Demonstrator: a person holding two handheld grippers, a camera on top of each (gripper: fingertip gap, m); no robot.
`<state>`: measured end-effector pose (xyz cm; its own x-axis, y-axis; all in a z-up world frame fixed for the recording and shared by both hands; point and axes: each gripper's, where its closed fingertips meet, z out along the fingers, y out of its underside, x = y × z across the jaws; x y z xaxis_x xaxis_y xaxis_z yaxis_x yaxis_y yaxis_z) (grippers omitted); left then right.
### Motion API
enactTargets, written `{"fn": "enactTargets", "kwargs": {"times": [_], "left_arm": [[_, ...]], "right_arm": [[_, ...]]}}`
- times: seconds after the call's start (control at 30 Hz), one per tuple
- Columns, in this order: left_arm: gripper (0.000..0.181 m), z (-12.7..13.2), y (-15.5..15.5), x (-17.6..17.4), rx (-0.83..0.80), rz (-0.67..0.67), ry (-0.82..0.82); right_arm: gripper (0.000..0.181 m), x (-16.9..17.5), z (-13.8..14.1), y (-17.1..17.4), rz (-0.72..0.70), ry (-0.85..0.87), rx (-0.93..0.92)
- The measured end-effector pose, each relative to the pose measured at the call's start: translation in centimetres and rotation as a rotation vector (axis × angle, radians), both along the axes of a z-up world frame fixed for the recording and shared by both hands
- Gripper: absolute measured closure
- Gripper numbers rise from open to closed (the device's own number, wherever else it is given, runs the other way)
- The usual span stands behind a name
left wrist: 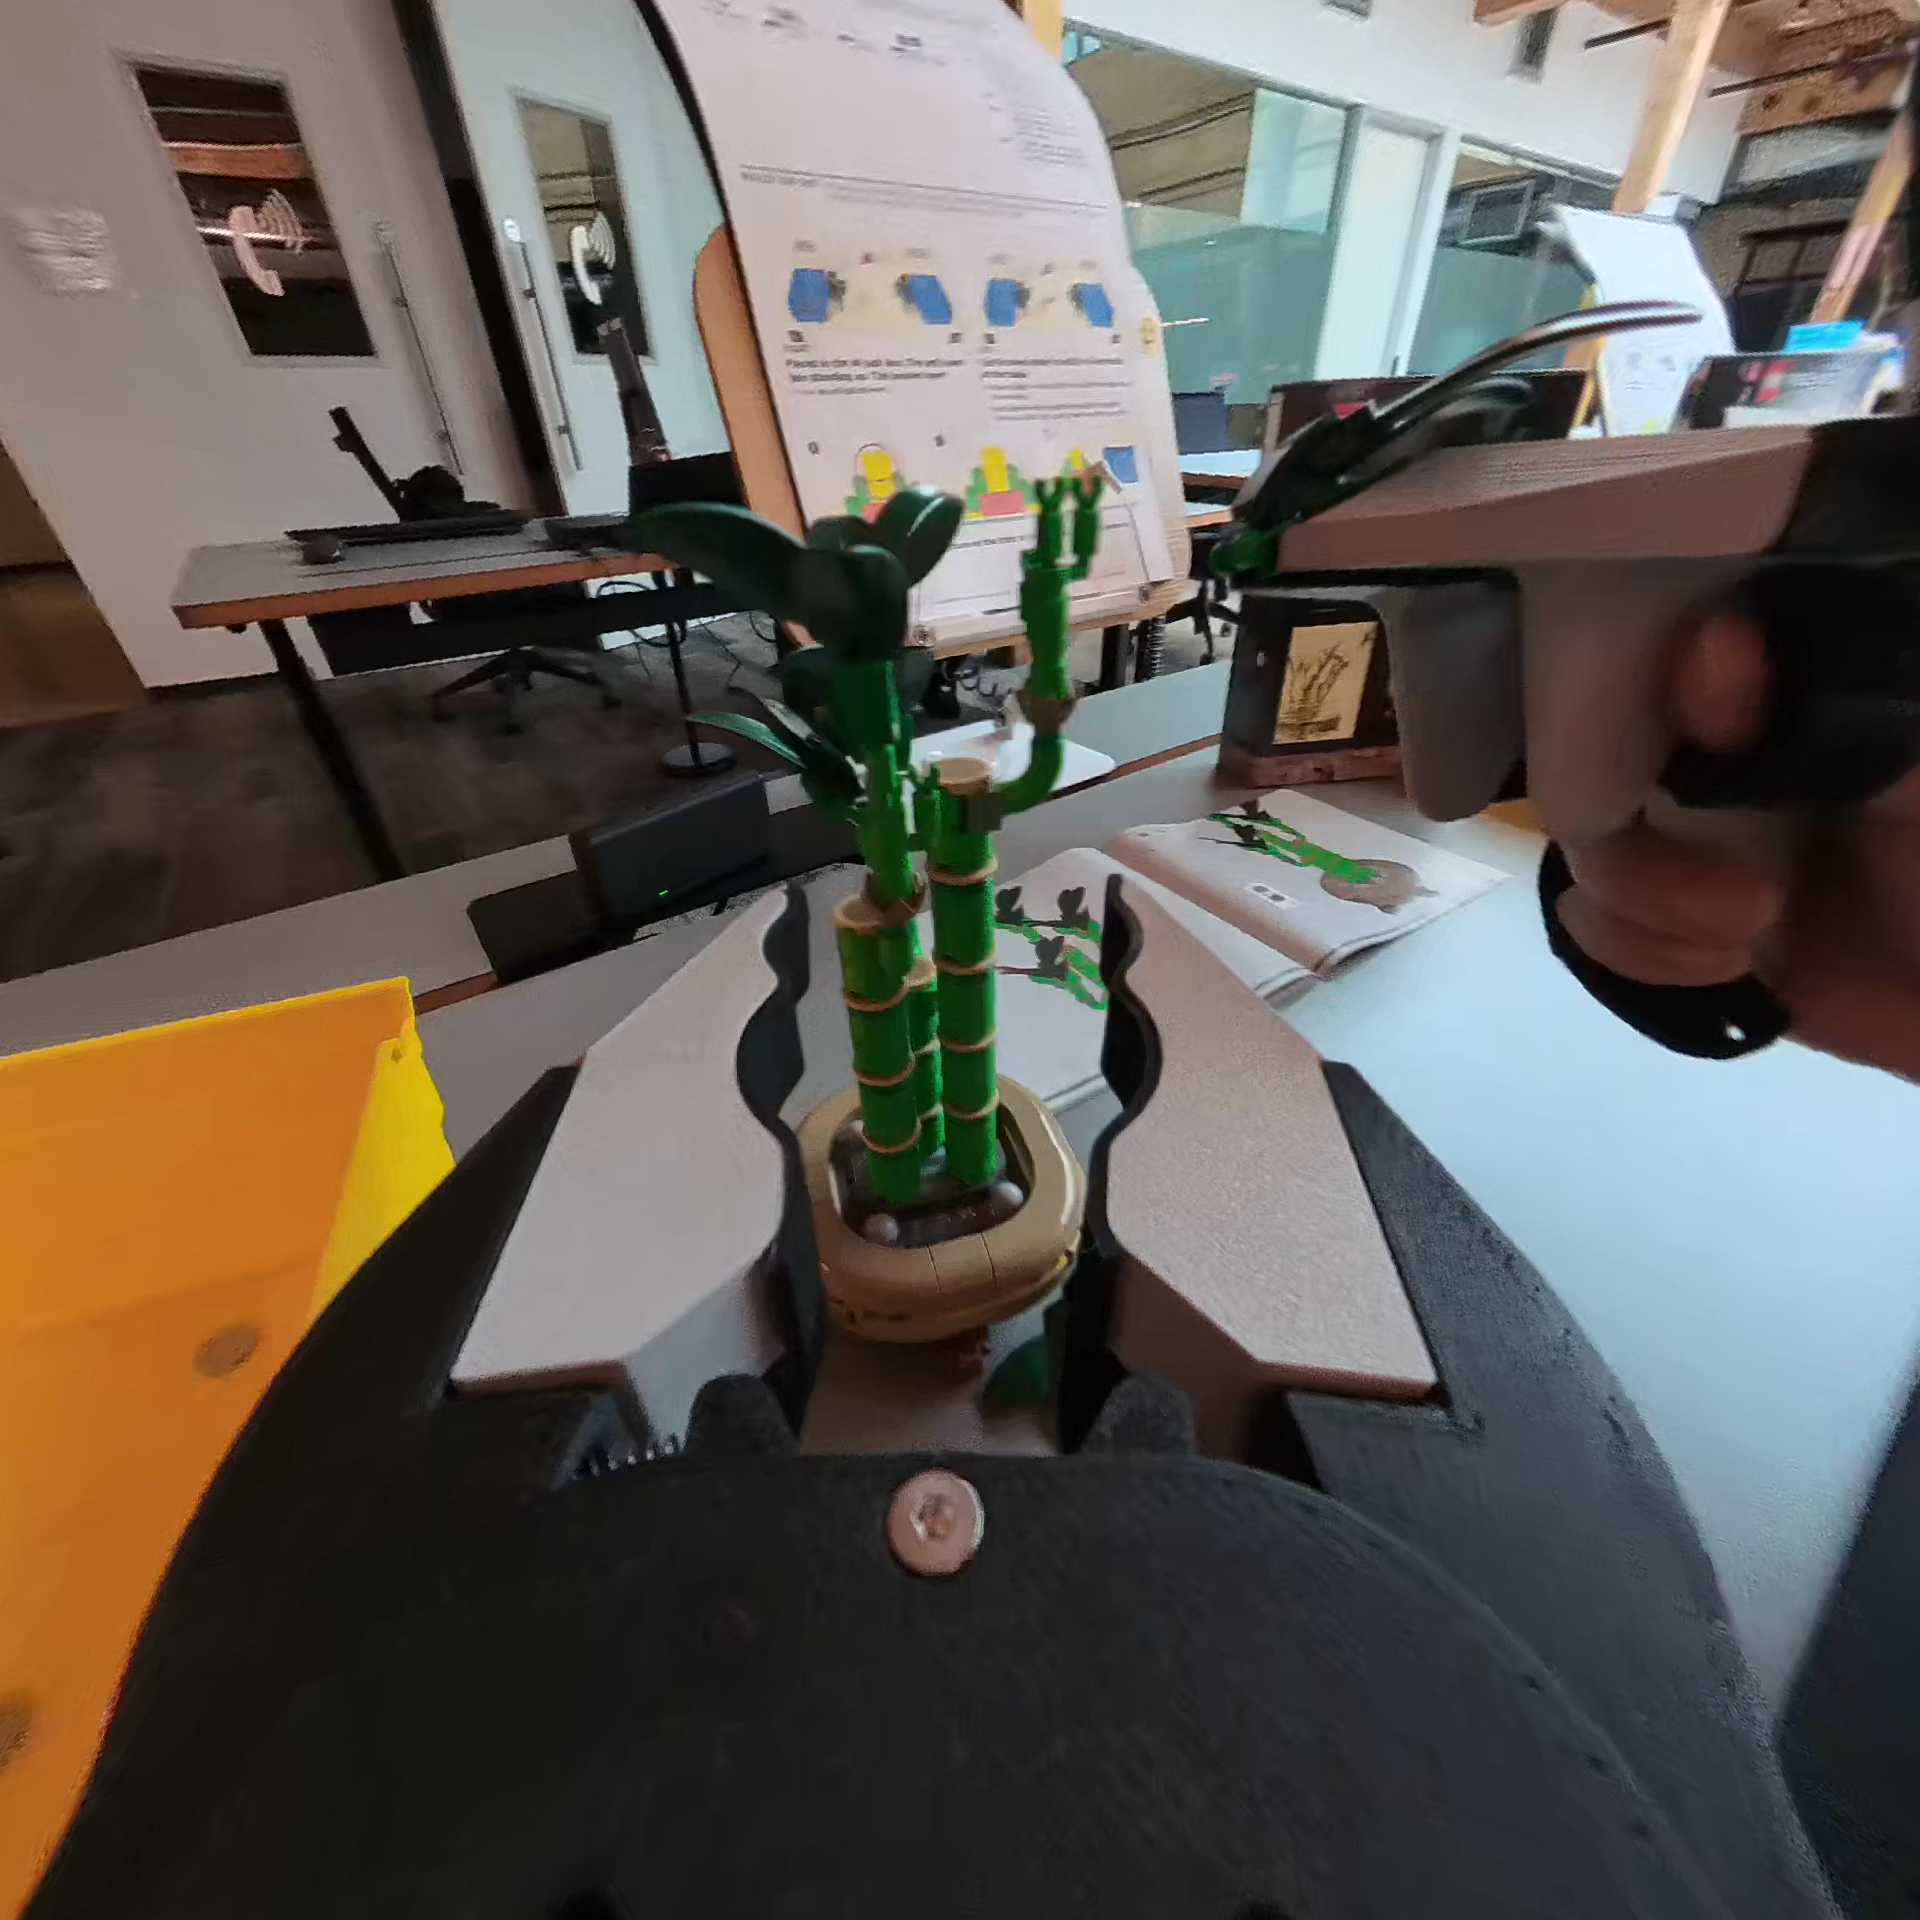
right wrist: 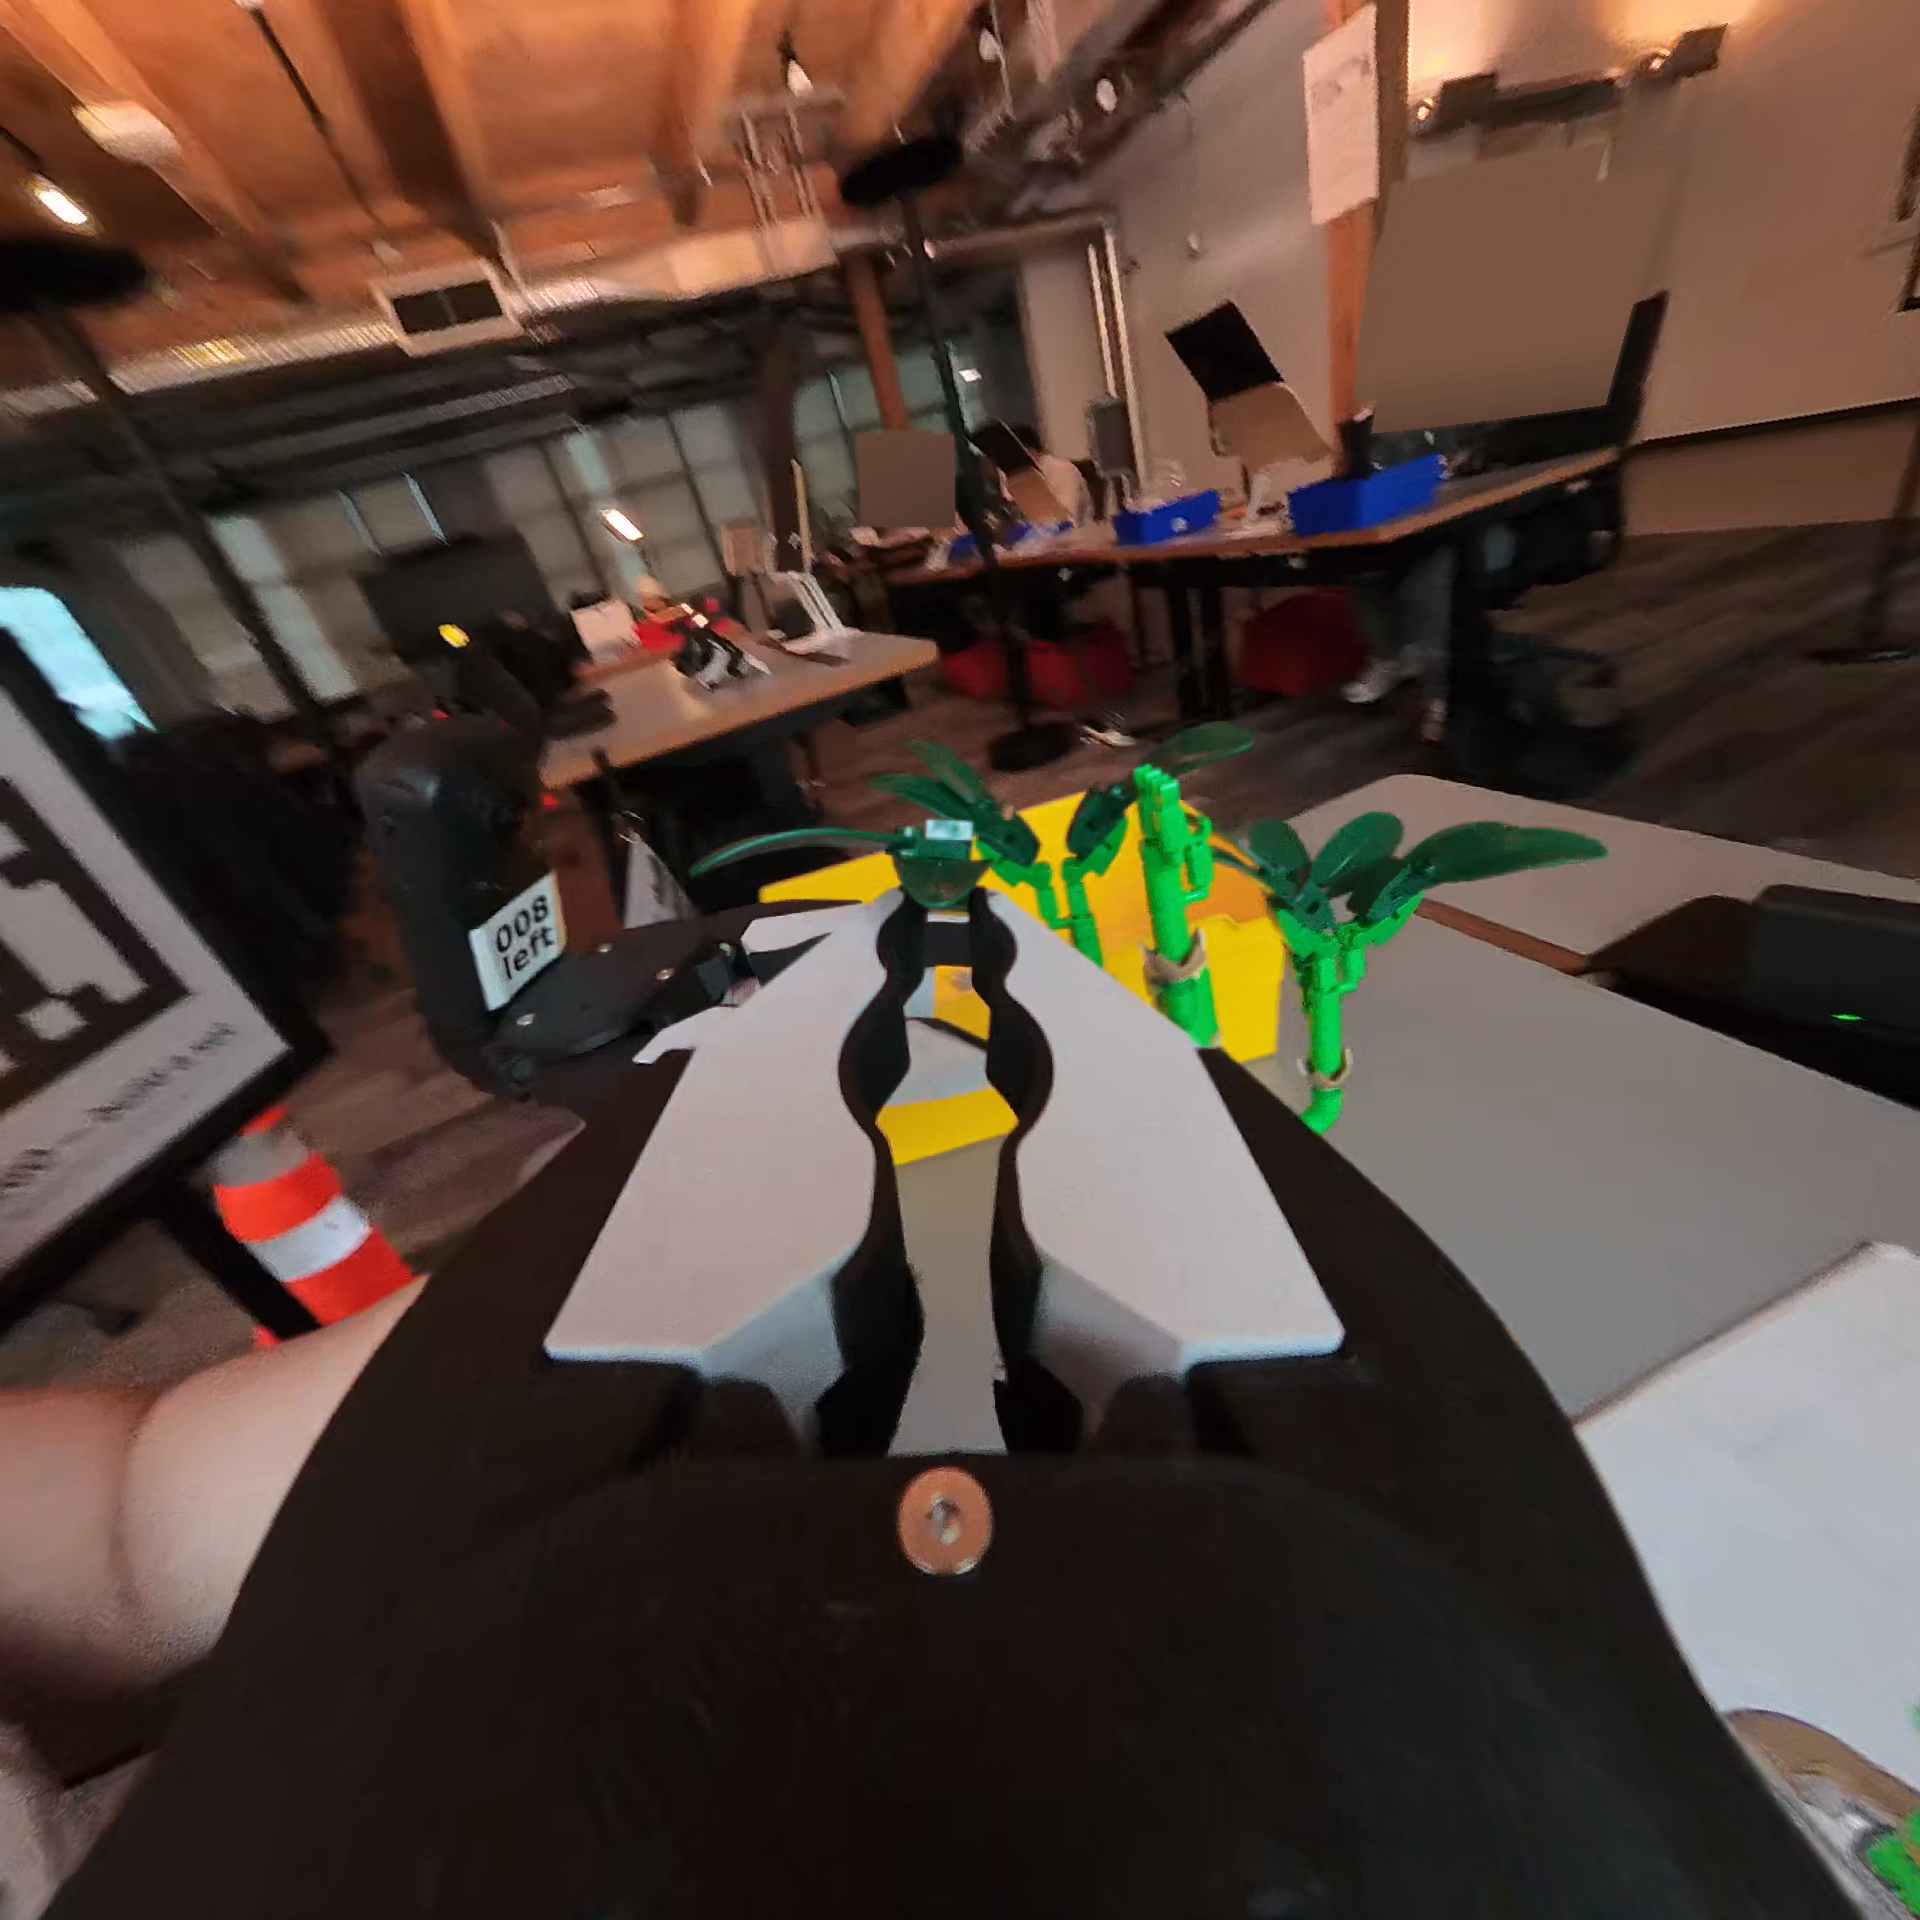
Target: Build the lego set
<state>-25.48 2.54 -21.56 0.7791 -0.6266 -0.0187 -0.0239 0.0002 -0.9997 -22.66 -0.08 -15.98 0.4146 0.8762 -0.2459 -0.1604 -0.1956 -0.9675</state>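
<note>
Left wrist view: left tool (left wrist: pixel 940 1195) clamps bamboo pot (left wrist: pixel 940 1262); right tool (right wrist: pixel 940 904) pinches leaf piece (right wrist: pixel 935 868).

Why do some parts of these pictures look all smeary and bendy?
Left wrist view: the bamboo plant is fairly sharp, but the right gripper and the poster behind are blurry, and straight edges bend near the borders. Right wrist view: the leaf piece and ceiling look smeared, as if moving; the ceiling glows orange.
</note>
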Motion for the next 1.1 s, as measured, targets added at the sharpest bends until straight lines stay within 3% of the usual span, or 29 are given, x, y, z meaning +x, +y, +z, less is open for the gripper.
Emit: {"fn": "enactTargets", "kwargs": {"times": [0.1, 0.2, 0.5, 0.7, 1.1], "left_arm": [[0.137, -0.3, 1.8, 0.5, -0.011, 0.005, -0.029], [0.143, -0.2, 2.7, 0.7, 0.016, 0.012, -0.028], [0.155, 0.3, 2.9, 0.1, 0.134, 0.070, -0.004], [0.156, -0.1, 2.8, 1.0, 0.149, 0.030, 0.007], [0.168, -0.2, 3.0, 1.3, 0.142, 0.036, 0.004]], "right_arm": [[0.175, -1.1, -0.8, 1.7, -0.081, -0.110, 0.037], [0.175, -2.1, -2.0, 2.1, -0.072, -0.171, 0.034], [0.175, -2.4, -1.9, 2.8, -0.078, -0.164, 0.199], [0.175, -2.6, -2.4, 3.2, -0.077, -0.200, 0.292], [0.175, -2.3, -2.9, 3.8, -0.096, -0.332, 0.201]]}}
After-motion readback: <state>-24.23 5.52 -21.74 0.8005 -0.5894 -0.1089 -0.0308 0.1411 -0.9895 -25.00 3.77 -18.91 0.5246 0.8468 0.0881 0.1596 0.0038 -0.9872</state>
